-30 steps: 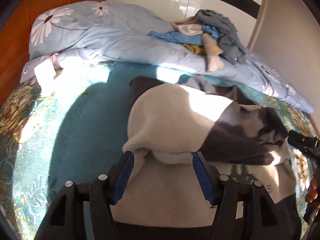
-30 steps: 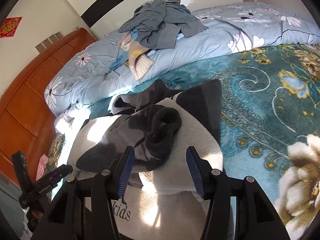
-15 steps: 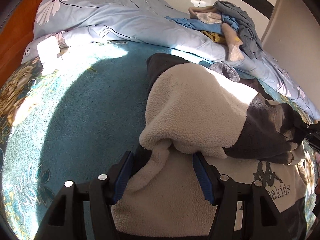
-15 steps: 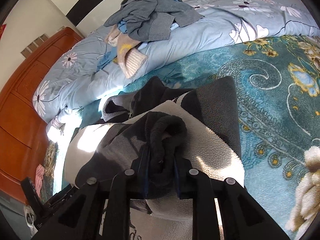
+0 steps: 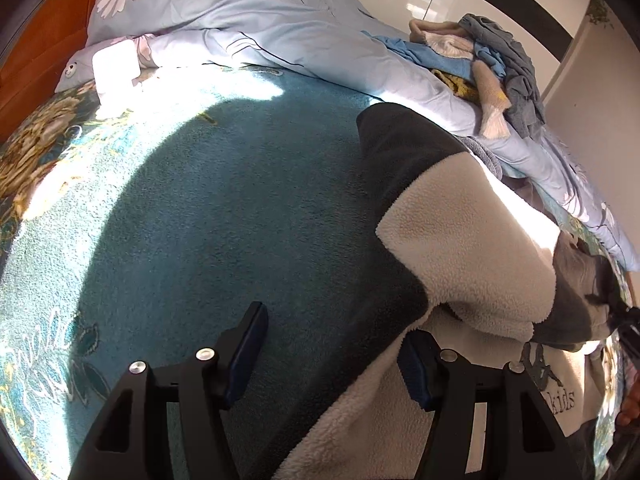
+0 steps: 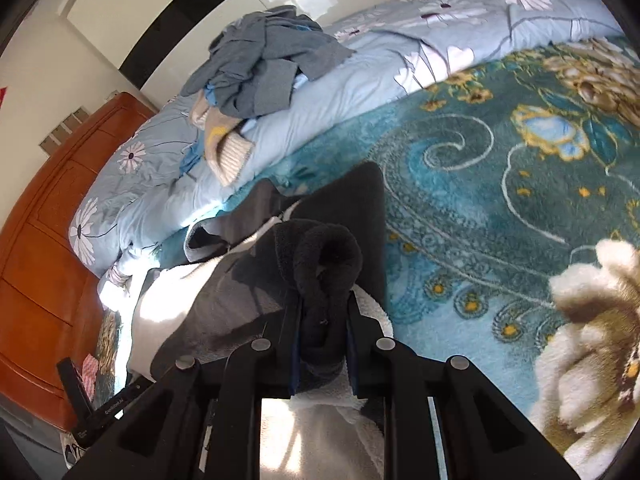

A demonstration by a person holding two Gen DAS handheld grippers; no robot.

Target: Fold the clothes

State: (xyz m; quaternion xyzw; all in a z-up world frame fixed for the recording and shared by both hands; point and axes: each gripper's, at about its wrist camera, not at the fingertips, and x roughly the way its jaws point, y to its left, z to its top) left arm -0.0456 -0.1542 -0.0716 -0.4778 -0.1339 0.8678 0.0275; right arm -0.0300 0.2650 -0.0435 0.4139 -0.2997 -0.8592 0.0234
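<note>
A cream and dark grey fleece jacket (image 5: 460, 240) lies on the teal blanket, one sleeve folded across its body. My left gripper (image 5: 332, 344) is open and empty at the jacket's left edge, over the blanket; its right finger touches the cream hem. My right gripper (image 6: 322, 320) is shut on the jacket's dark grey sleeve cuff (image 6: 326, 256), held above the jacket body (image 6: 168, 304). The right gripper's tip shows at the far right of the left wrist view (image 5: 628, 320).
The teal floral blanket (image 5: 200, 220) covers the bed (image 6: 500, 200). A light blue flowered duvet (image 5: 280, 36) is bunched along the far side, with a pile of clothes (image 6: 260, 64) on it. An orange wooden headboard (image 6: 44, 240) stands at the left.
My right gripper has closed on the dark sleeve cuff and lifted it. My left gripper has moved left off the cream fleece, staying open.
</note>
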